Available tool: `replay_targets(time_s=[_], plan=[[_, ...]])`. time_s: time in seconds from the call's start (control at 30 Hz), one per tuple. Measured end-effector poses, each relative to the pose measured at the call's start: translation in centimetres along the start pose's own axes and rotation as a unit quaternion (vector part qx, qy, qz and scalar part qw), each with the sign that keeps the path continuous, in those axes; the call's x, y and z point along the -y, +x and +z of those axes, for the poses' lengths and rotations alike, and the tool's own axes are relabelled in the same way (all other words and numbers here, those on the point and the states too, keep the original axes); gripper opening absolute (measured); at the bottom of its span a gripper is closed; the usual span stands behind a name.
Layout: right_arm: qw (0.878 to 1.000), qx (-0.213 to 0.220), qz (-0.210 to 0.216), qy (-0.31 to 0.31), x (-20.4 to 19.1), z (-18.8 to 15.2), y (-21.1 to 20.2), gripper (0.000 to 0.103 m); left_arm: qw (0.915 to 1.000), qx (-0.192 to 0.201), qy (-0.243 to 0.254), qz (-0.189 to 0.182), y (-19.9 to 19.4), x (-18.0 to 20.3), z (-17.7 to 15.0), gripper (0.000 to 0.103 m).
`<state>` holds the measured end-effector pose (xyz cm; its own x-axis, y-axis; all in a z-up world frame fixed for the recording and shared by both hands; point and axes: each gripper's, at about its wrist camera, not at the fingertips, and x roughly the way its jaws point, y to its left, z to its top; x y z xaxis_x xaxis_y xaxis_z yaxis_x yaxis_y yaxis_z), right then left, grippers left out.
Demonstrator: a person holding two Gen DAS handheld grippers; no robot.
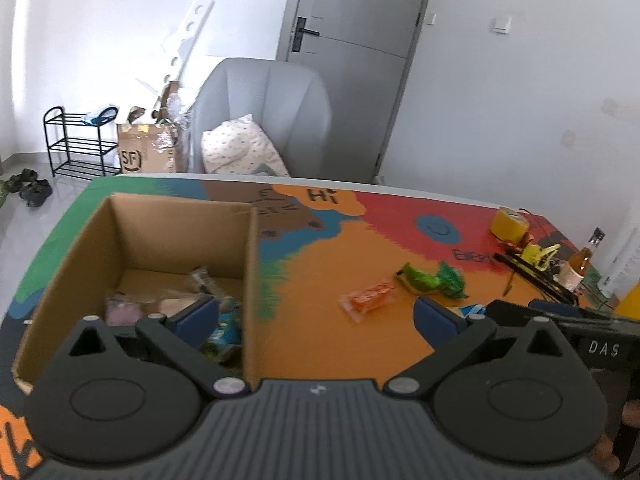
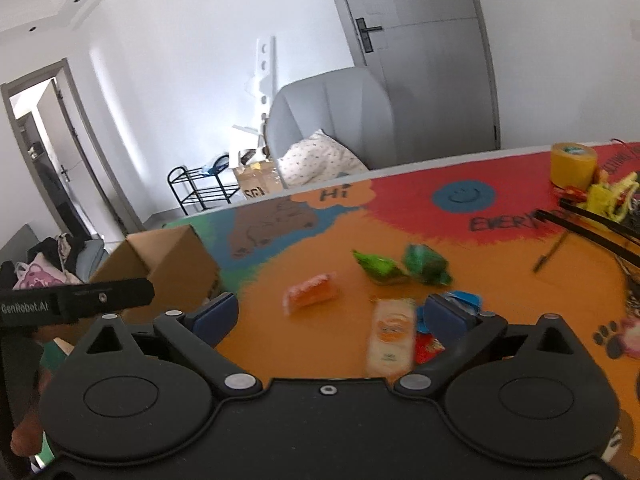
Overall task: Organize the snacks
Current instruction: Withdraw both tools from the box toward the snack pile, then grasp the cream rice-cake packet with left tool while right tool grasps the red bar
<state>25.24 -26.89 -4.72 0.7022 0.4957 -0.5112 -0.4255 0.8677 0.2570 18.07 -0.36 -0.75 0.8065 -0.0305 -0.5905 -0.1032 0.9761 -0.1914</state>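
Note:
A cardboard box point(image 1: 80, 240) stands on the left of the colourful table; it also shows in the right wrist view point(image 2: 168, 264). Several wrapped snacks point(image 1: 176, 304) lie inside it. My left gripper point(image 1: 316, 316) is open and empty, its left finger over the box and its right finger over the table. On the table lie an orange snack packet point(image 1: 368, 298) point(image 2: 312, 294), two green packets point(image 1: 434, 278) point(image 2: 400, 266), a pale orange-printed packet point(image 2: 390, 336), a blue packet point(image 2: 464, 300) and a red one point(image 2: 426, 348). My right gripper point(image 2: 330, 314) is open and empty just above them.
A yellow tape roll point(image 1: 510, 222) point(image 2: 572, 164), black sticks point(image 2: 592, 232), yellow clutter and a bottle point(image 1: 578, 268) crowd the table's right side. A grey armchair point(image 1: 272, 116) with a pillow stands behind the table. The other gripper's body point(image 1: 580, 332) is at the right.

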Motion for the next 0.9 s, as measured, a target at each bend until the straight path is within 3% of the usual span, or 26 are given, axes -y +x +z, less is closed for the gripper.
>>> replay_targets(time_s=[0.3,0.63,0.9], plan=[[0.999,-0.005,-0.022,0.022,3.8,-1.4,-0.7,0.101,0.9993,-0.018,0.024,-0.020,2.1,3.4,-0.8,0.103],[0.998,-0.019,-0.028,0.060,8.1,-3.1,-0.3,0.072,0.9976,-0.027,0.036,-0.052,4.8,7.3,-1.6,0.102],[0.996,-0.028,-0.018,0.081,9.9,-4.1,0.5,0.071,0.9966,-0.036,0.025,-0.070,7.6,9.9,-2.3,0.098]])
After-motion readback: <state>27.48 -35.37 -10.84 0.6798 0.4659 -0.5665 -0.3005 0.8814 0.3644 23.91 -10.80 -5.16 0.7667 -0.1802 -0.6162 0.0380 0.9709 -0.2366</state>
